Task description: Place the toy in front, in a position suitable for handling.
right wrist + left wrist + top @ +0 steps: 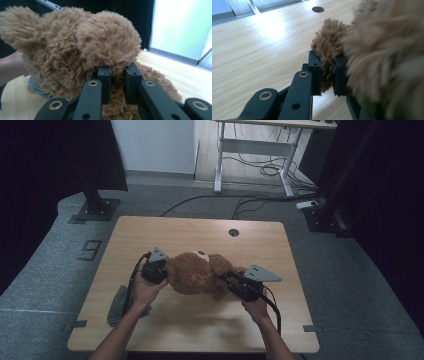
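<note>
Over wooden table (200,320), teddy bear (192,272) clamped between both grippers

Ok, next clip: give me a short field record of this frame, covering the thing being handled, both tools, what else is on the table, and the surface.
thing handled: brown teddy bear, near the table's middle
left tool: shut on a tuft of the bear's fur
right tool: shut on the bear's fur, at its other side
hands: one behind each tool, forearms coming in from the near edge
other item: grey cloth by the left forearm, untouched
surface: light wooden table with a round cable hole near the far edge
</note>
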Available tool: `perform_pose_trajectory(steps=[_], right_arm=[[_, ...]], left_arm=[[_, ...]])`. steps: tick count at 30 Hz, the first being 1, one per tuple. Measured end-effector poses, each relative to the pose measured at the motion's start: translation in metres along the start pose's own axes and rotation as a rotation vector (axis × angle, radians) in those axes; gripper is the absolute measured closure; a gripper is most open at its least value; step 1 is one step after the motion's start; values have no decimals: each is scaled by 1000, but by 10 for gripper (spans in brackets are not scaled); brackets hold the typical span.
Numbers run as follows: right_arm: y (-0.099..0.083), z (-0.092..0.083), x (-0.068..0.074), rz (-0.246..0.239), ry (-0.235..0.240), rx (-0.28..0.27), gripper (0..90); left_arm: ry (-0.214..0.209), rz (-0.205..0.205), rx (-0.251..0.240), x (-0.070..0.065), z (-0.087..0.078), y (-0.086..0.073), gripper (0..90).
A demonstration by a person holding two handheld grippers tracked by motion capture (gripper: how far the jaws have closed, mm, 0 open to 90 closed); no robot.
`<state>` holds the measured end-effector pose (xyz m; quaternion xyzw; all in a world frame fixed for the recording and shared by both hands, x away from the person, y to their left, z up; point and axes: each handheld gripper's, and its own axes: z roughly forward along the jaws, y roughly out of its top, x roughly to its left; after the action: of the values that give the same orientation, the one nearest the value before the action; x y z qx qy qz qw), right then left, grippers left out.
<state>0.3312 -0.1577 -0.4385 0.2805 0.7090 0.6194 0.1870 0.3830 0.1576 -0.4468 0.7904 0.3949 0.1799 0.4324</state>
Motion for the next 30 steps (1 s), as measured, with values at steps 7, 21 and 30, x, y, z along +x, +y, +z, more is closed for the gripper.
perform_pose_trajectory(steps=[7, 21, 30], right_arm=[[-19, 7, -6, 30, -16, 52, 777], [-32, 17, 1, 67, 46, 102, 759], [-50, 28, 12, 89, 89, 130, 739]], left_arm=[[-6, -12, 29, 4, 7, -5, 770], [-67, -53, 60, 24, 13, -14, 747], [-67, -90, 95, 41, 19, -22, 694]])
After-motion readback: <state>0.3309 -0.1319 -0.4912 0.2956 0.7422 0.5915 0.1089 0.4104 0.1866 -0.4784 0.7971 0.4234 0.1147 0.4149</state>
